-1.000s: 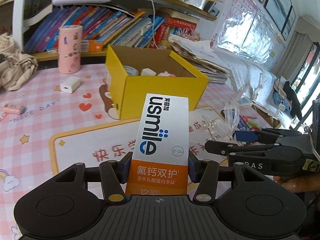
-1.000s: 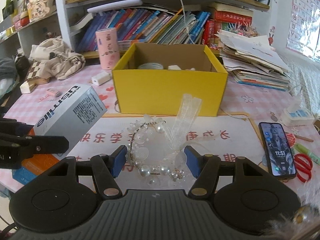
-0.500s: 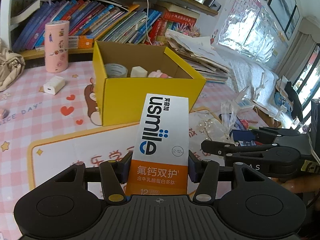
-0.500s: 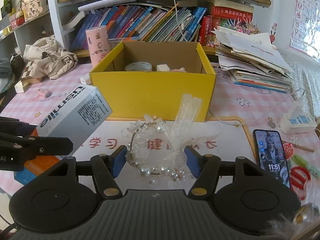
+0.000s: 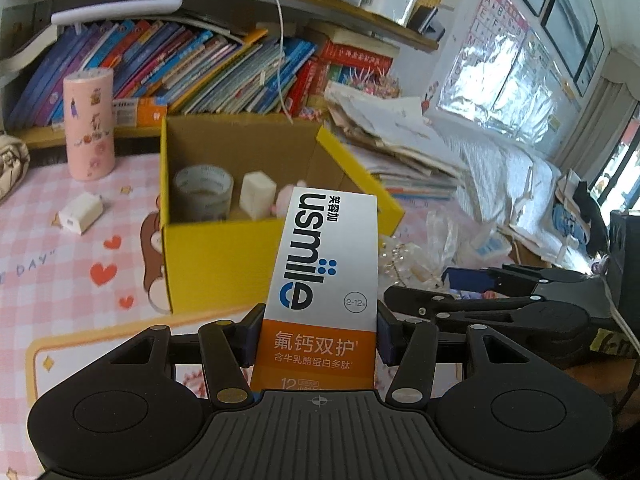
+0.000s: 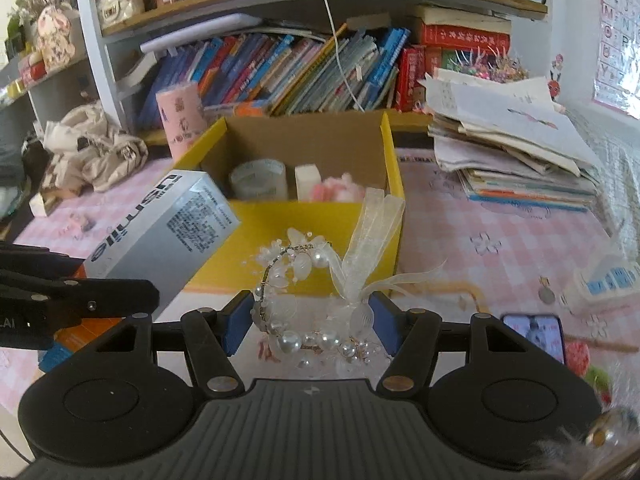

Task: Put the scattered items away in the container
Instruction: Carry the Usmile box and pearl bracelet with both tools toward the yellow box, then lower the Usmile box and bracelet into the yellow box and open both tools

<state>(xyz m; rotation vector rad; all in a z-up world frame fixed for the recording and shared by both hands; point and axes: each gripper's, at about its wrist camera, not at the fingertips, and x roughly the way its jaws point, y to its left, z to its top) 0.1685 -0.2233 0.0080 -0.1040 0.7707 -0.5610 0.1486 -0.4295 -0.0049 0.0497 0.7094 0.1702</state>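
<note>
1. Yellow cardboard marks my target: the box (image 5: pixel 224 256) stands open-topped on the pink checked table (image 5: pixel 48 248), in front of the bookshelf, and already holds a tape roll (image 5: pixel 203 191), a white block (image 5: pixel 258 194) and something pink.
2. My left gripper (image 5: pixel 318 330) is clamped on the toothpaste carton (image 5: pixel 326 280) at its orange lower end; the carton's free end reaches over the box's near wall.
3. My right gripper (image 6: pixel 311 318) pinches the pearl hair ornament (image 6: pixel 308 304) between its blue pads (image 6: pixel 236 320), its ribbon standing up in front of the box's near right corner. How firmly it is pinched I cannot tell, as the ornament is loose and springy.
4. Step in hand, as I judge it: carry both items over the rim and release them inside.
5. Lift each load clear of the near wall before advancing; a snag on the cardboard could push the box back.
6. Lower the carton into the bare floor on the right, away from the tape roll, then open.
7. Release one gripper at a time, keeping them apart, since they travel side by side.
8. Check that the ribbon drops free of the pad before withdrawing.
</note>
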